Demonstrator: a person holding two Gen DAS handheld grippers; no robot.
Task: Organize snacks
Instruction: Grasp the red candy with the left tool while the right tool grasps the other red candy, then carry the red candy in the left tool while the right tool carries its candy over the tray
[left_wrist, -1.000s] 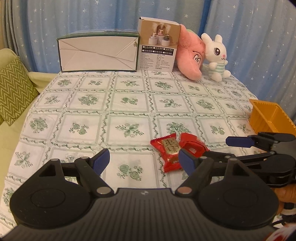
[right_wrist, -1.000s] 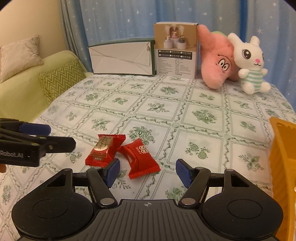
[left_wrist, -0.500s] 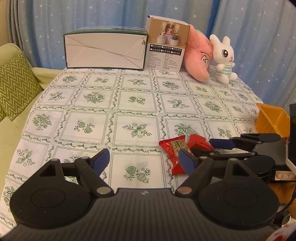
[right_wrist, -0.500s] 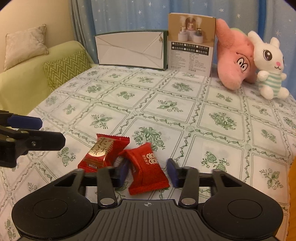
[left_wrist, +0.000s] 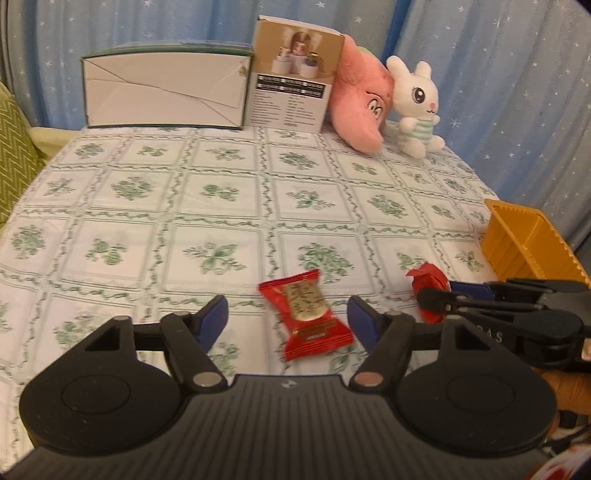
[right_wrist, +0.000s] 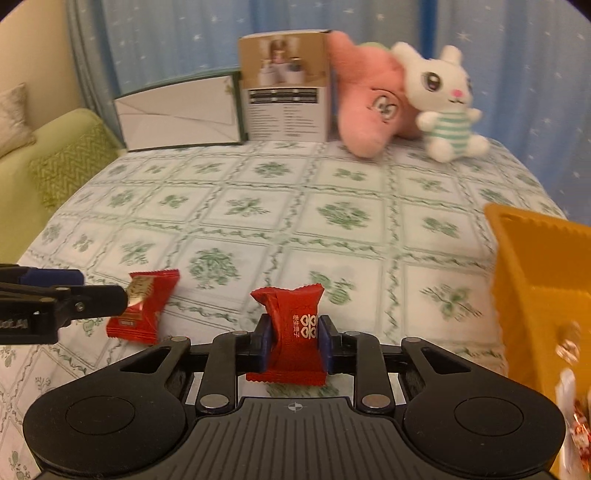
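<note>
Left wrist view: the left gripper (left_wrist: 287, 314) has been narrowing its jaws, not yet pinching the gold-labelled red snack (left_wrist: 308, 315) lying between them on the tablecloth (left_wrist: 221, 206). Rightward, the right gripper (right_wrist: 295, 343) has just clenched on the plain red snack (right_wrist: 293, 325), lifted clear of the cloth. Judged step: both picks under way. Next, carry right to the yellow bin (right_wrist: 535, 280), clearing its near rim; open cloth ahead leaves room.
</note>
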